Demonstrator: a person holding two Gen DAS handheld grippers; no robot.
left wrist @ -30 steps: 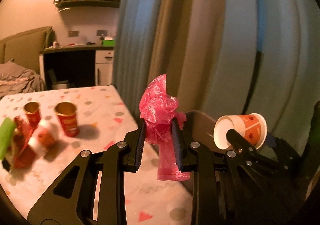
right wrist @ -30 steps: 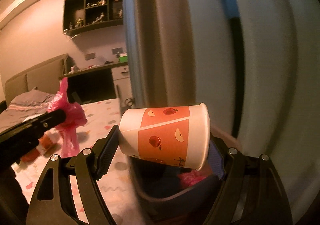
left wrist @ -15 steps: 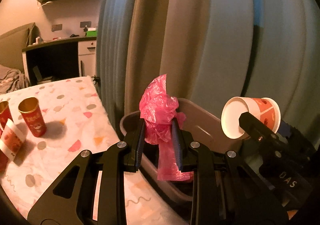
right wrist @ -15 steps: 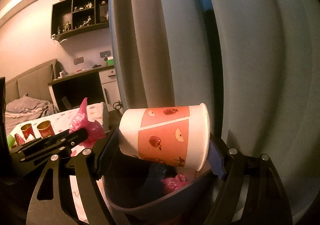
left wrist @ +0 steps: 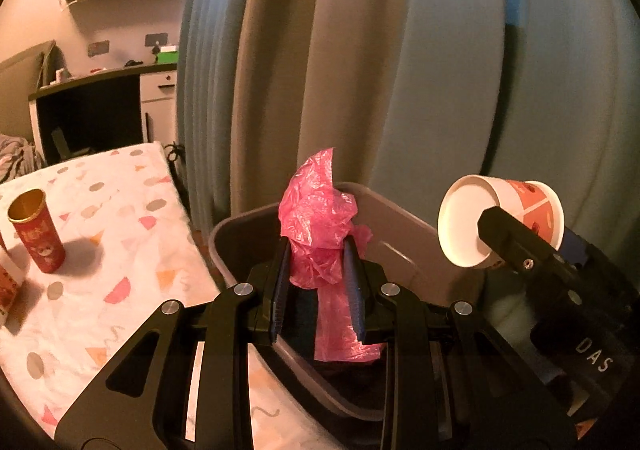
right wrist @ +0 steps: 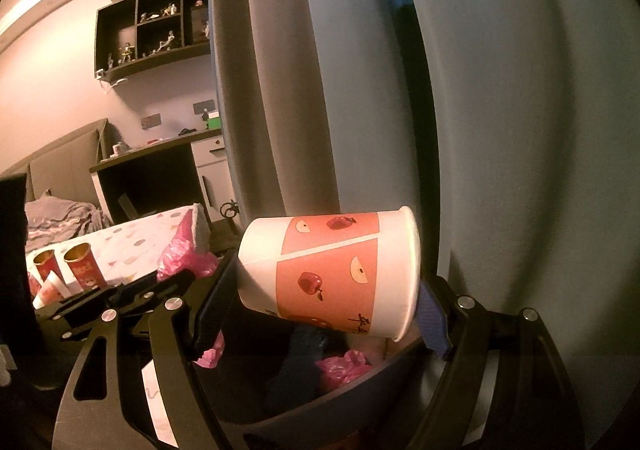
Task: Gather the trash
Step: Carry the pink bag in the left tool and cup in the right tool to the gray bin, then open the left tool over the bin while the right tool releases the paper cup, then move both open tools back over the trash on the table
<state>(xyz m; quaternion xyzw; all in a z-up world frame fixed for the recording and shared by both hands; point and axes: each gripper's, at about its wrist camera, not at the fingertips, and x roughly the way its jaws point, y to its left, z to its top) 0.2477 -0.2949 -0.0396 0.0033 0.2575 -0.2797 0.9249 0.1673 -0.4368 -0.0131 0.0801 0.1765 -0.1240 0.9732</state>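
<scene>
White letters "DAS" are read on the black right tool (left wrist: 520, 246), which is clamped across one orange-and-white paper cup printed with apples (right wrist: 332, 274), held sideways over a grey plastic bin (left wrist: 404, 234). One crumpled pink plastic bag (left wrist: 320, 238) is pinched in the left tool (left wrist: 318, 282) above the bin. Two red cans with gold rims (right wrist: 86, 264) are counted on the confetti-patterned surface (left wrist: 120, 250).

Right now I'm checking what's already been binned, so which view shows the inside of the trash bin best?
The right wrist view: it looks down into the trash bin, showing a crumpled pink bag and something dark blue inside. The left wrist view shows mostly the bin's rim and far wall; the held pink plastic bag blocks the inside.
</scene>
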